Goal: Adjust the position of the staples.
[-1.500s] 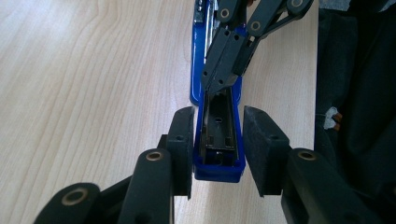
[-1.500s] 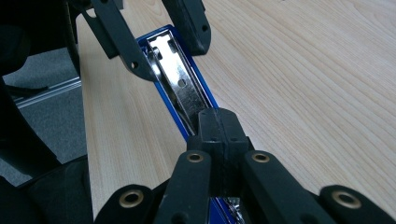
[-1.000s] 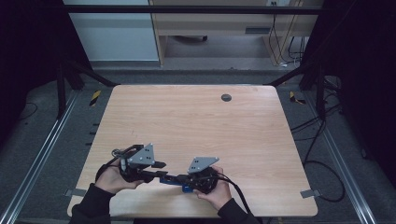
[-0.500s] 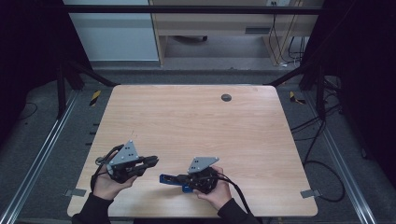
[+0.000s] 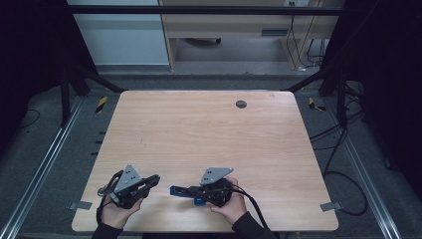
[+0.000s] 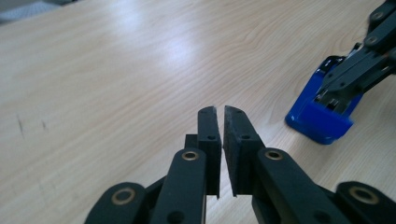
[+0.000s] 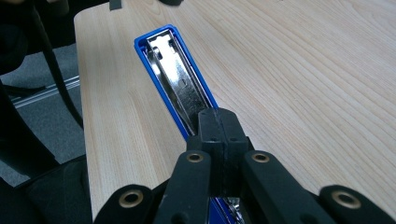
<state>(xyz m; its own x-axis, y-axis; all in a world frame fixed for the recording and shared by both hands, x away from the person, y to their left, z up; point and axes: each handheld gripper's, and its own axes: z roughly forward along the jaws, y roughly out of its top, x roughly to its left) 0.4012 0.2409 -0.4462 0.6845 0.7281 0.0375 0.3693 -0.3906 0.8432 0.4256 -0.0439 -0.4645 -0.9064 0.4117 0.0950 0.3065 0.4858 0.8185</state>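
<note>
Blue plastic over bright steel: the stapler point(image 7: 177, 84) looks stiff and light, its metal channel slick, so the plastic shell gives the surer hold. It lies on the table point(image 5: 209, 134), reaching forward from the right hand-held gripper point(image 7: 218, 116), whose jaws are pressed together over its rear end, seemingly pinching it there. The left hand-held gripper point(image 6: 220, 112) has just been closing with nothing between its nearly touching pads; the stapler's front sits ahead and to its right, apart. I'd take the sides near the front.
</note>
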